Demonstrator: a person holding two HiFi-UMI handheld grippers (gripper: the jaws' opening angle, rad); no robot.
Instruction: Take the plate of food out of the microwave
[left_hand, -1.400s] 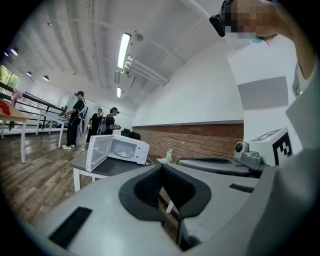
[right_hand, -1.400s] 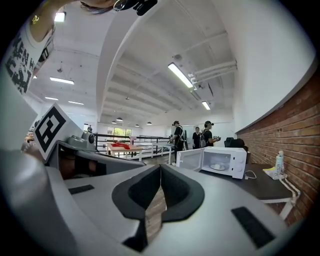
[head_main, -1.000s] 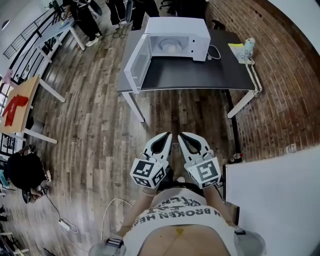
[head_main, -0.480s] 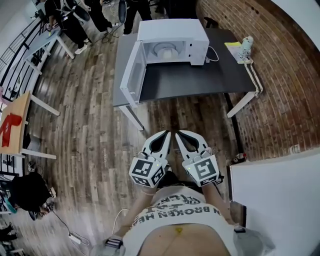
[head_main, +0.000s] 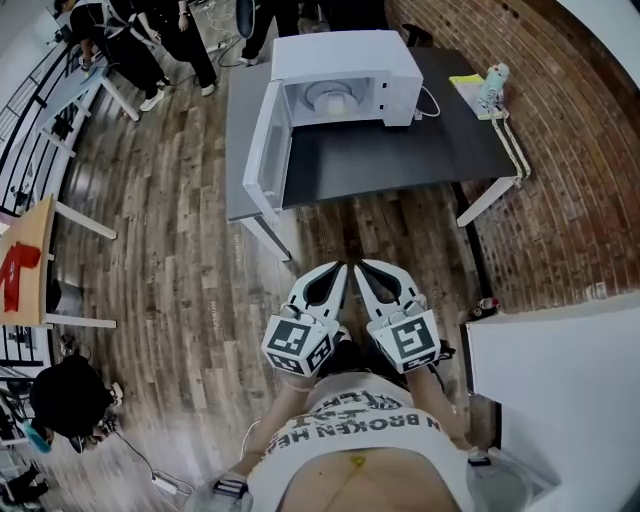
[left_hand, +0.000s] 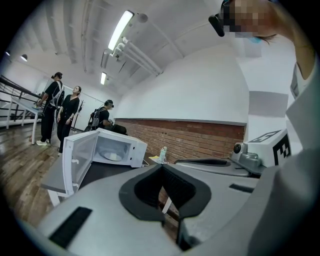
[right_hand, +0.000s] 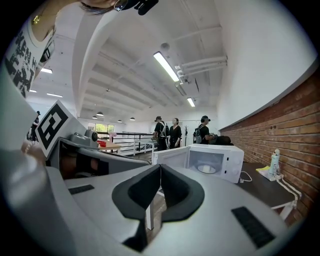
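The white microwave (head_main: 345, 70) stands on a dark table (head_main: 400, 150) with its door (head_main: 266, 135) swung open to the left. Inside it lies a pale plate (head_main: 330, 97); what is on it is too small to make out. The same microwave (left_hand: 107, 151) and plate (left_hand: 113, 156) show in the left gripper view, and the microwave (right_hand: 212, 160) with its plate (right_hand: 205, 169) in the right gripper view. My left gripper (head_main: 337, 268) and right gripper (head_main: 362, 267) are side by side in front of my body, well short of the table, both shut and empty.
A small bottle (head_main: 492, 85) on yellow paper sits at the table's right end, and a cable runs from the microwave. Several people (head_main: 150, 35) stand beyond the table at the upper left. A white surface (head_main: 560, 380) lies to my right, brick wall (head_main: 590, 150) beyond it.
The table and microwave have come nearer and sit lower in the head view. Both grippers stay shut and side by side.
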